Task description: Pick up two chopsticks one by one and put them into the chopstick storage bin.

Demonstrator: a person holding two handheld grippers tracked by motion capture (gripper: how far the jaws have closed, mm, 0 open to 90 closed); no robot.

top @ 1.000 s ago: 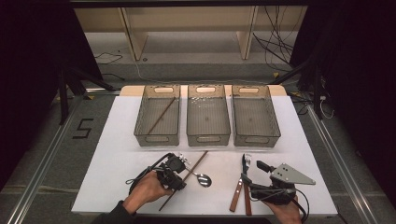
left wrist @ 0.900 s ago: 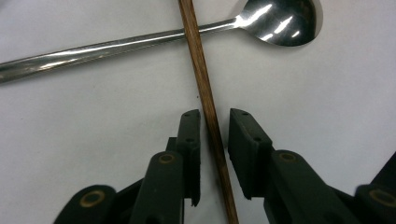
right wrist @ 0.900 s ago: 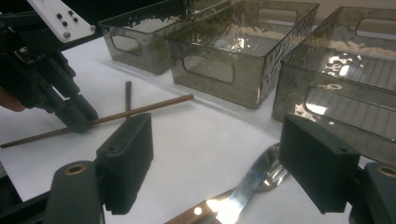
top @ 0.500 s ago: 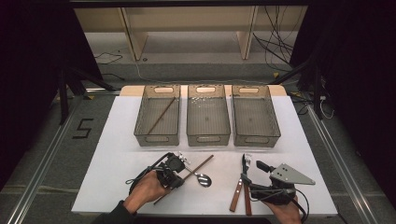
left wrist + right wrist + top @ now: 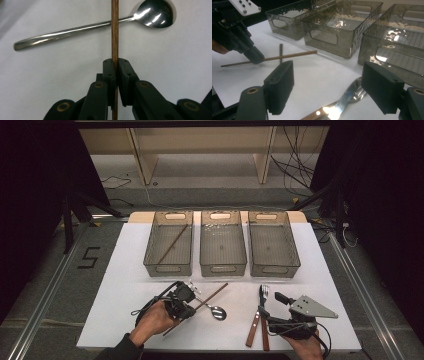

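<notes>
Two grippers, left gripper [image 5: 115,75] jaws pinching chopstick [image 5: 115,30] beside spoon [image 5: 95,23], right gripper [image 5: 329,87] jaws spread

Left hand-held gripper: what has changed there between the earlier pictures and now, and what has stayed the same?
The left hand-held gripper has just been closing its jaws and is now shut on the wooden chopstick, which lies across the spoon. The hand itself hardly moved. The right hand-held gripper stays open over the fork, and the three bins and the chopstick in the left bin are unchanged.
</notes>
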